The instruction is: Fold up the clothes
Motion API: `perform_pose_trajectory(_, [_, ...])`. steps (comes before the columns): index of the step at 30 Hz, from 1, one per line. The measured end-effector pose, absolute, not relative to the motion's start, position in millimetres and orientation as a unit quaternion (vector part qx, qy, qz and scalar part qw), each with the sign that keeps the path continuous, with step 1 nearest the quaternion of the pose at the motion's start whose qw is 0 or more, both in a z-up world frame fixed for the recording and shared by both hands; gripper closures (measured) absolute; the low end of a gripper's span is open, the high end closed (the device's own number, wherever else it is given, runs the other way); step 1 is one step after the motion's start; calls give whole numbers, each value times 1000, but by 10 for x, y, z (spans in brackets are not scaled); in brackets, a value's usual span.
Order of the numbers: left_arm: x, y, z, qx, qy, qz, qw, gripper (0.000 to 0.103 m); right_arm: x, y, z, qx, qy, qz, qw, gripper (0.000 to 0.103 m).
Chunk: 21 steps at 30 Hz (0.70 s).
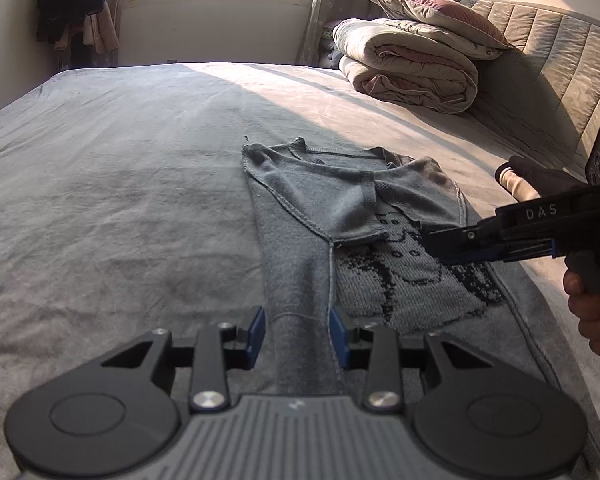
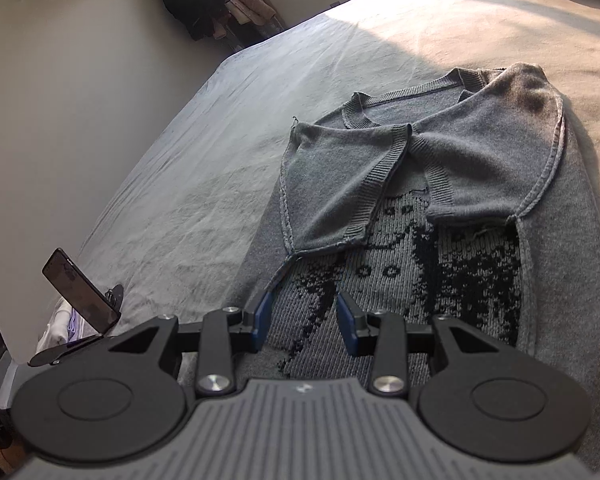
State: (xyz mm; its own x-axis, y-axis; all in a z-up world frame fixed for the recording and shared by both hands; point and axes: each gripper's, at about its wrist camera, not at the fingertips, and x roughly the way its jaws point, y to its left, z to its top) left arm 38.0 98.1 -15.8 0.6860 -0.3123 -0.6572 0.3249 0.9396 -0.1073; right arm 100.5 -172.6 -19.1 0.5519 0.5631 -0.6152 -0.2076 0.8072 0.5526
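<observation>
A grey knit sweater (image 1: 300, 200) with a black pattern lies flat on the bed (image 1: 120, 180), both short sleeves folded in over the chest. In the left wrist view my left gripper (image 1: 298, 332) hovers open over the sweater's left side strip, and its blue pads do not press the cloth. My right gripper (image 1: 440, 246) reaches in from the right over the pattern, held by a hand (image 1: 588, 300). In the right wrist view the sweater (image 2: 480, 152) fills the middle. There the right gripper (image 2: 302, 316) stands open above the pattern with nothing gripped.
Folded quilts and a pillow (image 1: 412, 68) are stacked at the far right by the padded headboard (image 1: 560, 60). Dark clothes (image 1: 72, 0) hang by the window. A phone on a holder (image 2: 80, 300) shows at the left edge. Grey bed sheet (image 2: 180, 200) stretches left of the sweater.
</observation>
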Motion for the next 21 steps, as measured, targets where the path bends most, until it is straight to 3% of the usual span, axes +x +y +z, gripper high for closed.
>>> perform_pose_trajectory(5, [-80, 994, -146, 34, 363, -171, 915, 67, 631, -1606, -227, 222, 435, 221, 844, 71])
perform_pose_trajectory(16, [-788, 938, -411, 60, 401, -130, 905, 67, 107, -1247, -417, 243, 480, 307, 785, 72])
perform_pose_trajectory(18, [-814, 991, -450, 31, 406, -115, 906, 75, 48, -1160, -442, 239, 492, 322, 773, 72])
perform_pose_trajectory(20, [-838, 1048, -485, 0, 410, -101, 906, 94, -15, -1079, -484, 235, 505, 331, 762, 72])
perform_pose_trajectory(21, [-840, 1070, -476, -14, 412, -95, 906, 95, -45, -1041, -508, 232, 510, 334, 758, 72])
